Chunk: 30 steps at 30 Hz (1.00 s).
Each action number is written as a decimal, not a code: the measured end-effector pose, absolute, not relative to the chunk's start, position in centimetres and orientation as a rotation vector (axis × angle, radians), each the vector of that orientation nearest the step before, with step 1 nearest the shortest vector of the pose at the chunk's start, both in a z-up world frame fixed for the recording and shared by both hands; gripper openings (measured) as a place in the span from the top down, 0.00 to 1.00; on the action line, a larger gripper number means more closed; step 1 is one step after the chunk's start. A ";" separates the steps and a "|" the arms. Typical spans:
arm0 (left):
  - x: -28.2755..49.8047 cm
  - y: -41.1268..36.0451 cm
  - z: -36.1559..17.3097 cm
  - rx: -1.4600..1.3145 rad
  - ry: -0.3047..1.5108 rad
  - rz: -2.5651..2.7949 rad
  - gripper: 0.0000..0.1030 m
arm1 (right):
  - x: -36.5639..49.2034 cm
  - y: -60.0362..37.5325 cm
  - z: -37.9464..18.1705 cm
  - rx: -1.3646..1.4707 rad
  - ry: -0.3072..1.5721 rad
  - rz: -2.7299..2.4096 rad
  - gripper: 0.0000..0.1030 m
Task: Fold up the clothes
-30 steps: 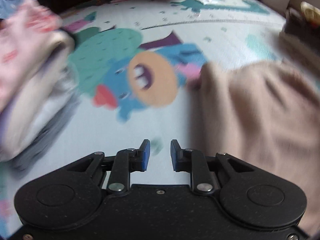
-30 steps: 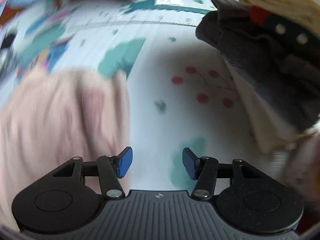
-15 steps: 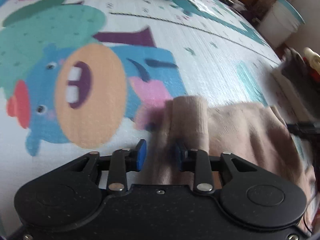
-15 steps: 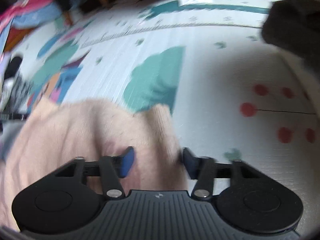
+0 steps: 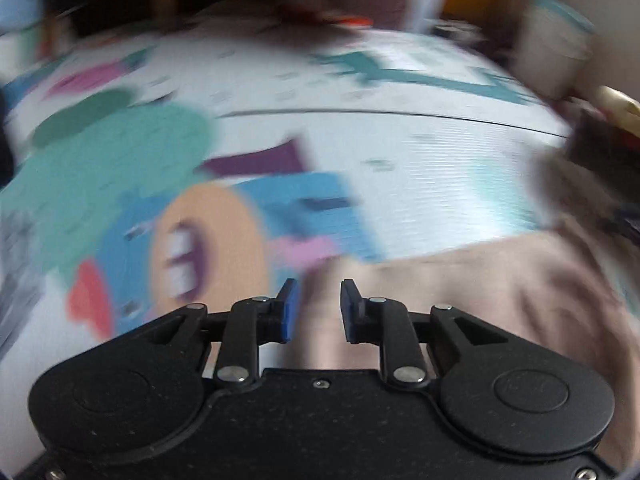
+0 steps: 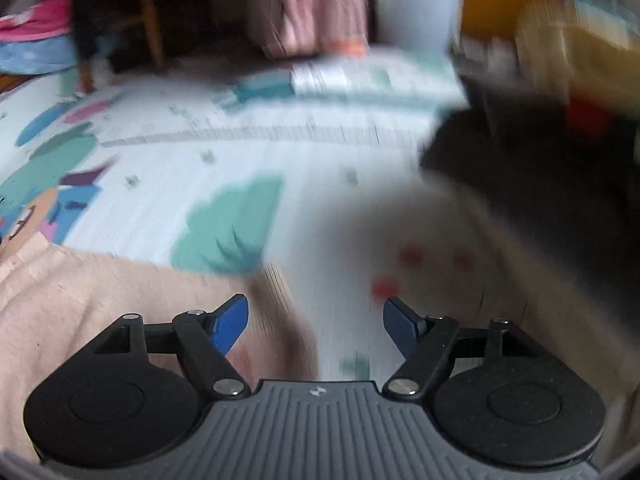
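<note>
A beige-pink knit garment (image 5: 500,300) lies on the cartoon play mat (image 5: 400,160), filling the lower right of the left wrist view. My left gripper (image 5: 318,304) hovers over its left edge, jaws opening a little; cloth shows under the narrow gap, but the pads do not press on it. In the right wrist view the same garment (image 6: 80,300) covers the lower left. My right gripper (image 6: 316,316) is opening wide, its left finger over the garment's right edge, bare mat (image 6: 180,168) between the fingers. Both views are blurred.
A pile of clothes, topped by a dark garment (image 6: 540,192), sits on the mat at the right; it shows blurred in the left wrist view (image 5: 592,152). A white bucket (image 5: 560,52) stands beyond the mat. A wooden chair leg (image 6: 150,20) and bright bedding are at the far left.
Half a second ago both grippers closed on the garment's far edge. Both have since opened and let it go, the right one widely. Both views have pulled back and tilted up.
</note>
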State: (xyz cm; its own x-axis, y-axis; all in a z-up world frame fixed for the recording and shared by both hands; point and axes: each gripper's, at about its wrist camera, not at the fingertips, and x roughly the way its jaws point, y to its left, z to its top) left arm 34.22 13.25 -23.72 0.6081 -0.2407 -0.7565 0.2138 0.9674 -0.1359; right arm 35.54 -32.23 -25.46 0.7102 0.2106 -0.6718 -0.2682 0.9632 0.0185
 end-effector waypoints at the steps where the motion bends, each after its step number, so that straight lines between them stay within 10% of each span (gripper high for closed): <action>1: 34.3 12.5 -24.2 0.003 0.890 -0.287 0.79 | 35.3 -31.7 -25.0 -0.106 0.701 0.302 0.34; 6: 35.4 9.8 -27.6 0.204 0.975 -0.330 0.57 | 37.1 -27.7 -29.4 -0.293 0.901 0.409 0.40; 13: 35.0 11.4 -24.4 0.109 0.931 -0.329 0.67 | 37.8 -29.3 -27.9 -0.118 0.872 0.400 0.37; 21: 27.9 6.8 -27.4 0.398 0.937 -0.580 0.54 | 33.4 -26.1 -30.4 -0.289 0.912 0.551 0.24; 23: 29.3 7.3 -27.9 0.356 0.910 -0.482 0.18 | 35.1 -26.5 -30.3 -0.284 0.923 0.473 0.12; 26: 29.8 7.3 -26.8 0.283 0.924 -0.458 0.31 | 36.5 -27.7 -28.8 -0.241 0.923 0.407 0.41; 30: 27.3 6.8 -24.8 0.254 0.880 -0.531 0.34 | 33.9 -31.1 -25.3 -0.154 0.880 0.433 0.43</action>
State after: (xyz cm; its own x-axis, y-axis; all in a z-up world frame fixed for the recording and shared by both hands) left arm 27.29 6.84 -24.80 0.5194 -0.3350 -0.7861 0.5388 0.8424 -0.0030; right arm 33.92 -31.07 -25.33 0.5575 0.3028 -0.7729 -0.4275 0.9029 0.0453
